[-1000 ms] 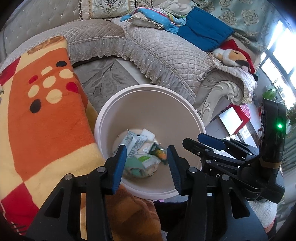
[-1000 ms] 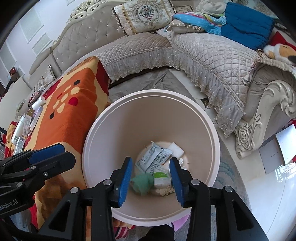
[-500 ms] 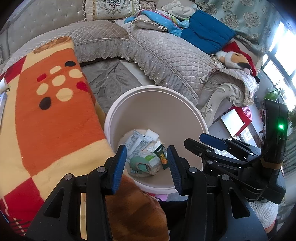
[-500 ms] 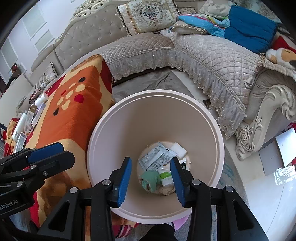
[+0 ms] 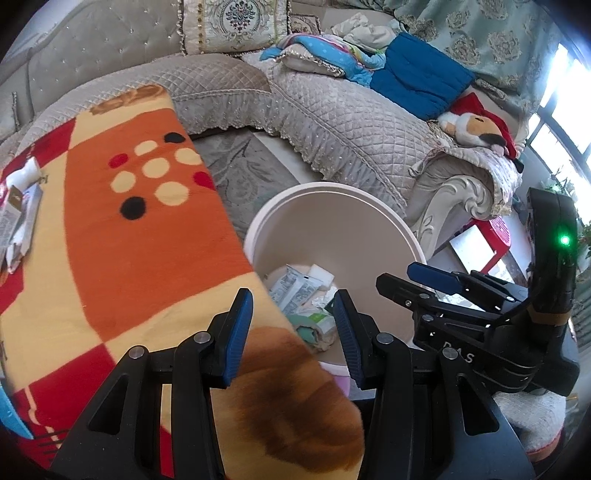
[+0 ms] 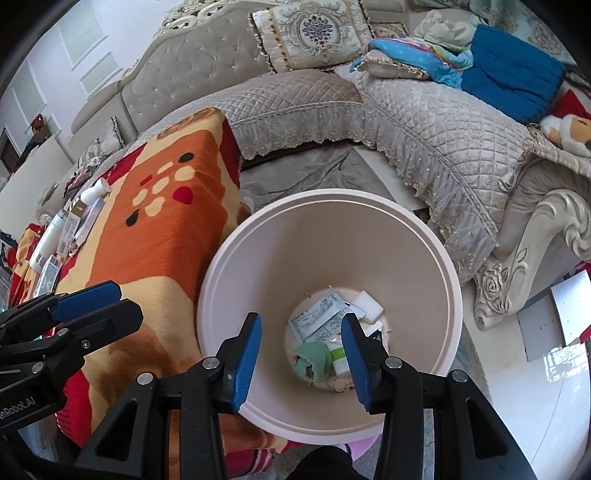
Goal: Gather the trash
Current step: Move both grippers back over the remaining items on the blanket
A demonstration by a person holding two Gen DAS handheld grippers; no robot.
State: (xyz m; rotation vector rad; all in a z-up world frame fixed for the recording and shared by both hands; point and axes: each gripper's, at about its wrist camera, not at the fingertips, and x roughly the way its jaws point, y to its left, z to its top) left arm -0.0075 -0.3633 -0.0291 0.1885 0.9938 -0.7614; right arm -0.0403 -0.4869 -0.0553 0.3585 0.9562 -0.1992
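A bin (image 6: 452,295) stands on the floor between the blanket-covered table (image 6: 155,236) on its left and the sofa (image 6: 424,122) behind and to its right. In the bin's bottom lie packets (image 6: 319,321), a crumpled wad (image 6: 312,360) and other scraps, piled together. My right gripper (image 6: 301,350) hangs over the bin's mouth, jaws apart; my left gripper (image 5: 291,332) hangs over the table's near edge, just left of the bin, jaws apart too. At the table's far left end, boxes and bottles (image 6: 62,229) lie together. Cushions (image 6: 310,33) and folded cloths (image 6: 509,74) rest on the sofa.
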